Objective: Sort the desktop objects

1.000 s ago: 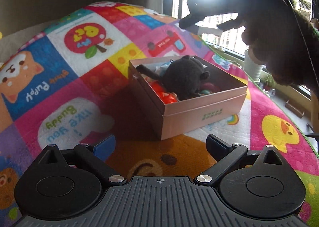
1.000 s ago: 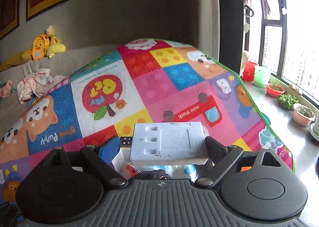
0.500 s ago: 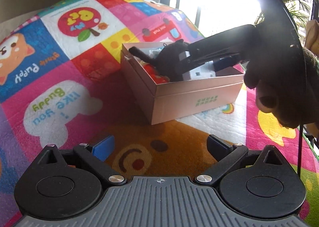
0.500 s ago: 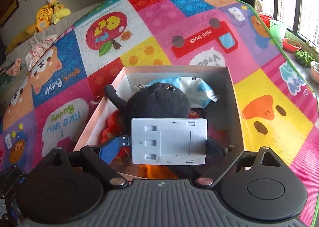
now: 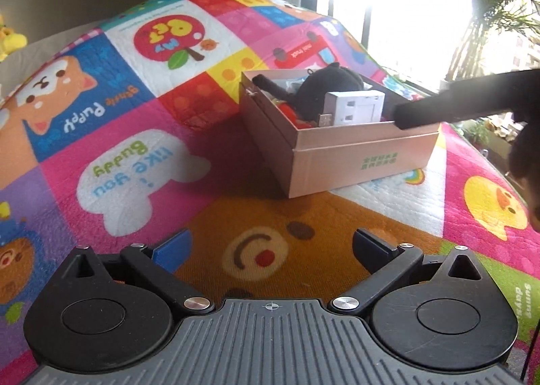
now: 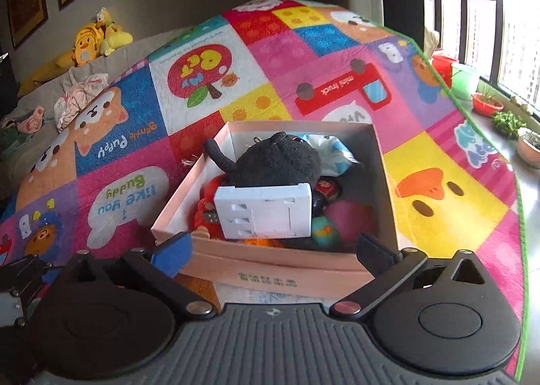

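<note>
A pink cardboard box [image 5: 357, 155] stands on the colourful play mat [image 5: 135, 162]; it also shows in the right wrist view [image 6: 276, 270]. Inside lie a black plush toy [image 6: 276, 162], a white plastic adapter [image 6: 266, 211] resting on top, red toys [image 6: 209, 212] and small balls [image 6: 344, 219]. The adapter [image 5: 357, 107] shows in the left wrist view too. My right gripper [image 6: 273, 250] is open and empty just in front of the box's near wall. One of its fingers [image 5: 449, 104] reaches over the box rim. My left gripper [image 5: 270, 246] is open and empty above the mat.
Yellow plush toys [image 6: 91, 40] and crumpled cloth [image 6: 77, 101] lie on the grey sofa at the back left. Plant pots [image 6: 486, 101] stand on the window sill at the right. The mat's green edge [image 6: 519, 216] runs along the right side.
My right gripper opened and let go of the white adapter, which now rests in the box on the other toys. The right gripper drew back from the box.
</note>
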The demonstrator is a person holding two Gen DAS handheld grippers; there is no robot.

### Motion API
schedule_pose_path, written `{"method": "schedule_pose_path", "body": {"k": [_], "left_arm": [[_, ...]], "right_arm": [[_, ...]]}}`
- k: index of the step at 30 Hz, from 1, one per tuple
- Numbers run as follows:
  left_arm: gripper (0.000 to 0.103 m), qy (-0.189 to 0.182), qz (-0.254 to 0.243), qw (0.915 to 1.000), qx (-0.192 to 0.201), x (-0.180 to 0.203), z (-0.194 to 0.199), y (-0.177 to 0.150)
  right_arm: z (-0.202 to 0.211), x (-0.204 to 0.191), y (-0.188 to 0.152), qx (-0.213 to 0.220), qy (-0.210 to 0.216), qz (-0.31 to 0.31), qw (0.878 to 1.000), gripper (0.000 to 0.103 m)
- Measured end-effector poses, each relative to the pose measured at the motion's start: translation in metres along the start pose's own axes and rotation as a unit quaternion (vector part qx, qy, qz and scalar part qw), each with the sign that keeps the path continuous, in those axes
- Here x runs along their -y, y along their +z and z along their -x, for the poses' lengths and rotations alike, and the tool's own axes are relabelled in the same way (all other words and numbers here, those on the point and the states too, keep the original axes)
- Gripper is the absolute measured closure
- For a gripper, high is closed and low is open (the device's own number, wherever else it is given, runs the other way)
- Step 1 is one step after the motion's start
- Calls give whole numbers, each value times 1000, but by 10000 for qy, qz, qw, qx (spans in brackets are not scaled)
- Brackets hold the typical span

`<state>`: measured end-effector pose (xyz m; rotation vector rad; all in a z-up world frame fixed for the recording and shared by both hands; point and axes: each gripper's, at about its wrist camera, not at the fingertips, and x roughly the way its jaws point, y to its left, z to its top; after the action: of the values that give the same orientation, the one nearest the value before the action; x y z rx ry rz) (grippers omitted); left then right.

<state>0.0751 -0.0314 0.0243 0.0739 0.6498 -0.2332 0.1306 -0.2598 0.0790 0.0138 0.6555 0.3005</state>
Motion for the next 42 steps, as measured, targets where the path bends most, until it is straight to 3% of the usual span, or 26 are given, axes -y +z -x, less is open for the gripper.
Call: {"method": "schedule_pose_path", "body": {"k": [3,5,8,12,16,20,25,32,42], "left_arm": [[0,708,-71,9974,-124,8,4,-6],[0,900,-40,9959,-107,11,10,-12],[0,821,100,9965,-121,12,17,-21],[0,742,347,9962,-311,7,12,-31],[0,960,589,9933,-258,0,7,-31],[0,960,601,9932,-261,-3,2,-28],[0,938,627,9933,-251,-3,2,-29],[0,941,623,9933,-246,-3,3,-29],[0,938,621,9933,-249,-3,2,-29]], "right_arm": [[12,2,-29,-239,-114,-362,9990,0],[14,2,-52,-438,-233,-642,9967,0],[17,0,-74,-532,-463,-894,9935,0],[18,-4,-87,-669,-356,-1110,9909,0],[16,-14,-94,-518,-625,-894,9927,0],[0,-26,-90,-589,-1019,-253,9927,0],[-12,-21,-82,-572,-917,-159,9940,0],[-7,-22,-93,-236,-961,-148,9950,0],[-7,-22,-93,-219,-948,-159,9951,0]]}}
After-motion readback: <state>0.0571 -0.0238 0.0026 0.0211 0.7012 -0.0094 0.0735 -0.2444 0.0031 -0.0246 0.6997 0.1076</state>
